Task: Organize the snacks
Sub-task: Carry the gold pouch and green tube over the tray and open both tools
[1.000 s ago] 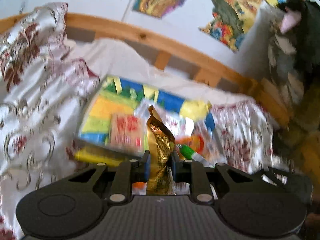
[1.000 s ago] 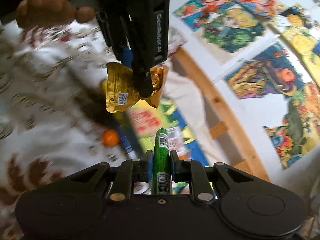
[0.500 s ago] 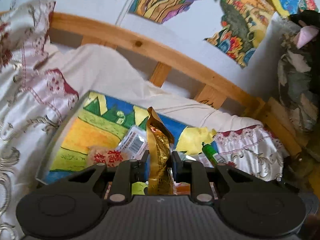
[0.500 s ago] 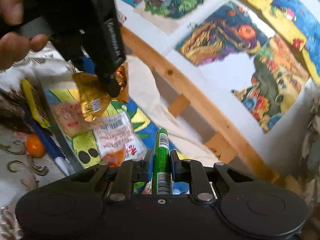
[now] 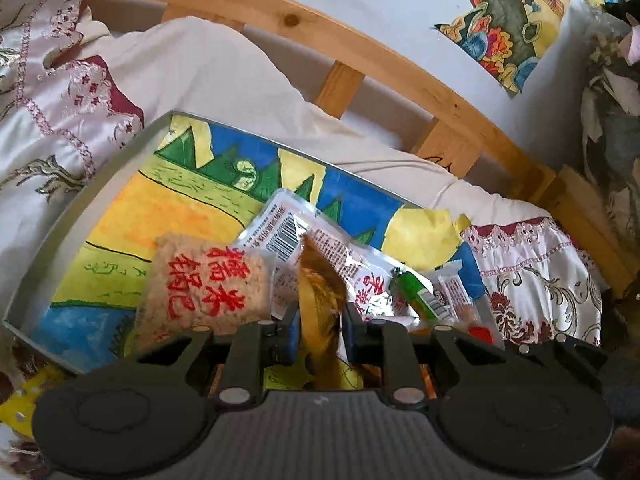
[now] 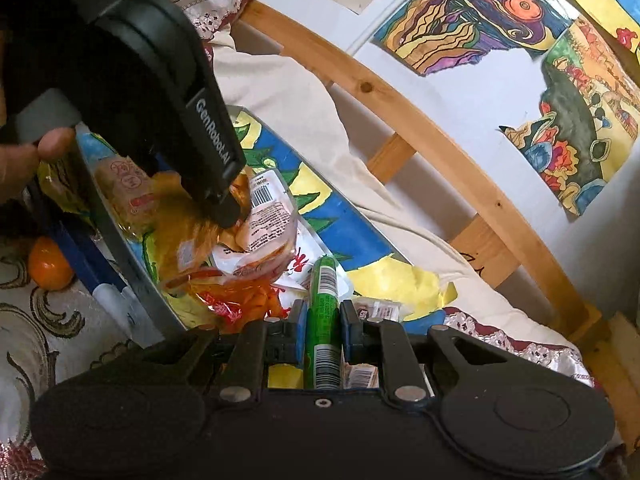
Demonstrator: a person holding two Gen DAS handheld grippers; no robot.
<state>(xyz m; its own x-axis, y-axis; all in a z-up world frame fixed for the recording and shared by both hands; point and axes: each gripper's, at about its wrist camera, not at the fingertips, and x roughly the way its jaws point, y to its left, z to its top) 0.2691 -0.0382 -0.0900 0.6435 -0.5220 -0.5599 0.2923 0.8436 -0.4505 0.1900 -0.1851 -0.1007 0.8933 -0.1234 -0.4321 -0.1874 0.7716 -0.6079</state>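
Left gripper (image 5: 320,316) pinches gold packet (image 5: 320,300); right gripper (image 6: 323,320) pinches green tube (image 6: 323,312). Both low over tray (image 5: 80,196), above the snack pile. Best release gently, side by side, inside the rim.

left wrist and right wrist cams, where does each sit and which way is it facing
Left wrist: sits on the left tool, looking along its fingers down at the tray and up to the headboard; its jaws pinch a gold packet.
Right wrist: sits on the right tool, looking over the same tray from its right side; its jaws pinch a green stick, and a hand shows.
Shared: each view catches the other tool's load, plus the tray and headboard.
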